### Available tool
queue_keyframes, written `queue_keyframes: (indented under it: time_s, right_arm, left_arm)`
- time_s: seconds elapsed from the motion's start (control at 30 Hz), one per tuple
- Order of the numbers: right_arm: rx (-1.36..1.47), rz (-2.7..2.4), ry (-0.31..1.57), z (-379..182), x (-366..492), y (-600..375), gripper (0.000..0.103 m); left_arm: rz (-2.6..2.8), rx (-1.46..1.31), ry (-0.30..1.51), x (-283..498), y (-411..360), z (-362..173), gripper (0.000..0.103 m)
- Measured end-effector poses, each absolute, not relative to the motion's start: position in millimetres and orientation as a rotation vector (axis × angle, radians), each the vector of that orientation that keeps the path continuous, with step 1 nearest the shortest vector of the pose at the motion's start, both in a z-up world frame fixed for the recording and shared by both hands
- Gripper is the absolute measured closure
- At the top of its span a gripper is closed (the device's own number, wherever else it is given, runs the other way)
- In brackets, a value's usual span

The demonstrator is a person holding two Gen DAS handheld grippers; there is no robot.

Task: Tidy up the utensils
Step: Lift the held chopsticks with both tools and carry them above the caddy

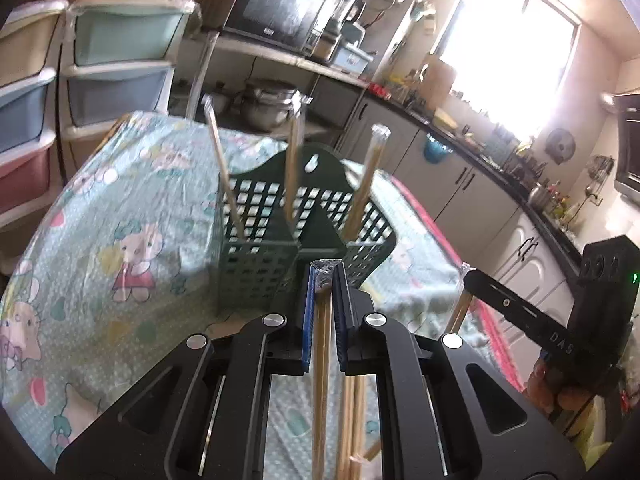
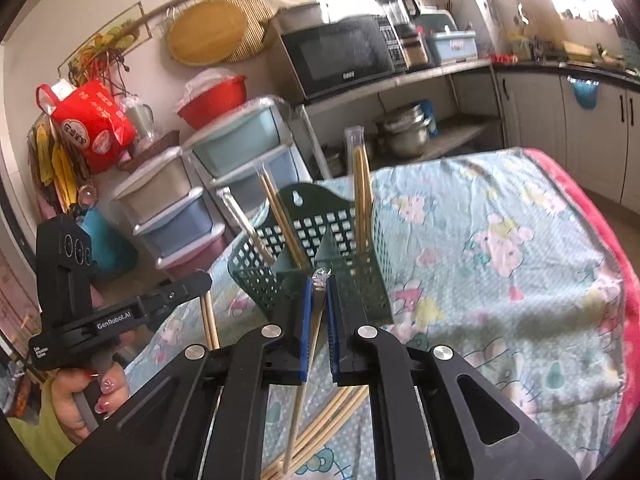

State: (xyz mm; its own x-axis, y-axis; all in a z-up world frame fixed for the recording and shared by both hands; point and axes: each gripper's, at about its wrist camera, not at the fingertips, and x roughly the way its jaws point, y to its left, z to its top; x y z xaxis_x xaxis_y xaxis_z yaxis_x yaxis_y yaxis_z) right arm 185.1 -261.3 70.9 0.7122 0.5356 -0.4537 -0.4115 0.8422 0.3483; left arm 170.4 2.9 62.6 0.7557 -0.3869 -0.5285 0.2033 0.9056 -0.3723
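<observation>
The left gripper (image 1: 325, 280) is clamped tight on a plastic-wrapped pair of pale wooden chopsticks (image 1: 321, 360), its blue pads pinching just below the crinkled wrapper tip, the sticks hanging down between the fingers. The right gripper (image 2: 319, 280) is closed the same way on another wrapped pair (image 2: 298, 408).

Both pairs hang in front of the dark green perforated plastic utensil holder (image 1: 256, 276), which stands on the cartoon-print cloth-covered table (image 1: 100, 216) with three wrapped pairs already upright in its compartments. More chopsticks lie loose on the cloth below.

These sticks look light, stiff and thin, and the wrapper is probably slick, so a pair could swivel or slide in the pads. A grip near the top end, as here, likely lets the lower end drop cleanly into a compartment.
</observation>
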Motion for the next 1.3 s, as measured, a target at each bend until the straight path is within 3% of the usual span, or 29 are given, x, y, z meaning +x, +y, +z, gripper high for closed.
queue_keyframes:
  time_s: [1.3]
  right_arm:
    - [0.157,0.511,0.287,162.9,180.4,-259.2,0.097]
  left_arm:
    - [-0.318,-0.242,0.316,181.1,-1.4,183.1,0.098]
